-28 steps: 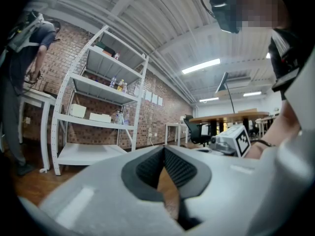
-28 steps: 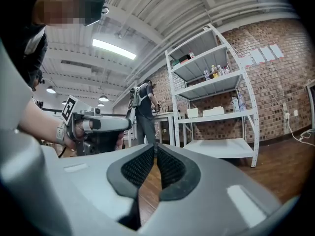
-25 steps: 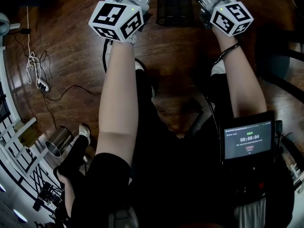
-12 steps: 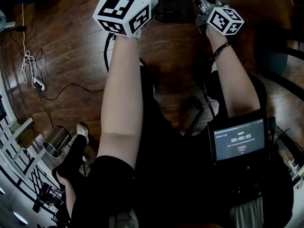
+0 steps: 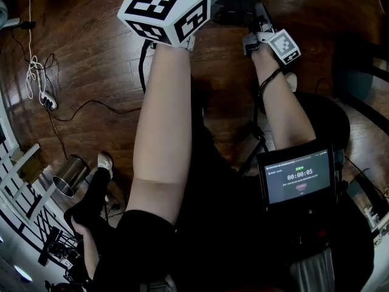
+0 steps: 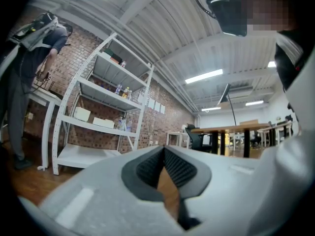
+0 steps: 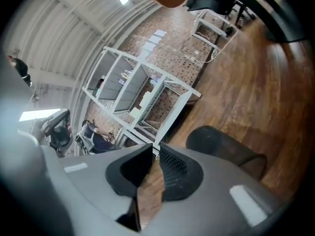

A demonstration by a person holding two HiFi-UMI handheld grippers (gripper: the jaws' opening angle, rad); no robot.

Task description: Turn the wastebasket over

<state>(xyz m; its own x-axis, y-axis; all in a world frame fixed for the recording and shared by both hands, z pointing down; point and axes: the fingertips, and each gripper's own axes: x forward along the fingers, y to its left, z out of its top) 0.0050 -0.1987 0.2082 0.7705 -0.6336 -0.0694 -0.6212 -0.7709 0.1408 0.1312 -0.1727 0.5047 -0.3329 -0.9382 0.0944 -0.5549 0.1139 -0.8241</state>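
The wastebasket (image 7: 224, 149) is a dark mesh bin on the wood floor; in the right gripper view it lies just right of and beyond the jaws. In the head view only a dark part of the wastebasket (image 5: 236, 2) shows at the top edge, between the two hands. My right gripper (image 7: 153, 150) is rolled to one side and held low beside the bin; its jaws are opening, tips slightly apart, with nothing between them. My left gripper (image 6: 164, 149) points level into the room with its pads meeting at the tips and empty. Its marker cube (image 5: 167, 8) hides its jaws in the head view.
A metal cylinder (image 5: 70, 176) stands on the floor at the lower left, near a white rack (image 5: 18, 181). Cables and a power strip (image 5: 47, 102) lie at the left. White shelving (image 6: 98, 112), a standing person (image 6: 24, 58) and tables (image 6: 236, 132) are ahead.
My right gripper has sunk toward the floor and rolled, its cube now smaller and turned. The left cube has come slightly closer to the head camera.
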